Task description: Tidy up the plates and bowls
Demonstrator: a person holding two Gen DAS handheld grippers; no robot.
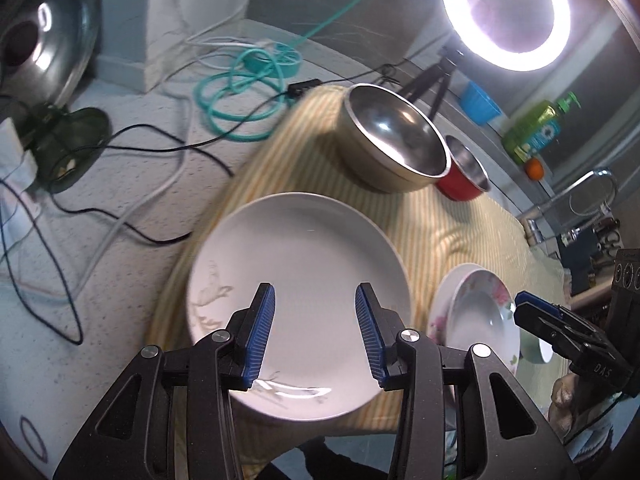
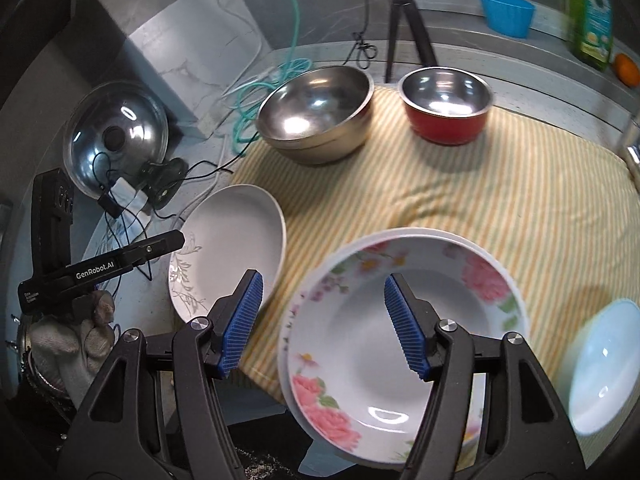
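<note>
Your left gripper point(image 1: 315, 334) hangs wide open over the plain white round plate point(image 1: 300, 304), gripping nothing; its near rim juts past the edge of the yellow striped cloth point(image 2: 500, 200). Your right gripper point(image 2: 323, 322) is equally spread and empty above the pink-flowered porcelain bowl point(image 2: 400, 328), whose lower rim is hidden behind the fingers. Beyond stand a large steel bowl point(image 2: 316, 114) and a red-sided steel bowl point(image 2: 446, 104), both upright. A pale blue bowl point(image 2: 604, 364) is blurred.
</note>
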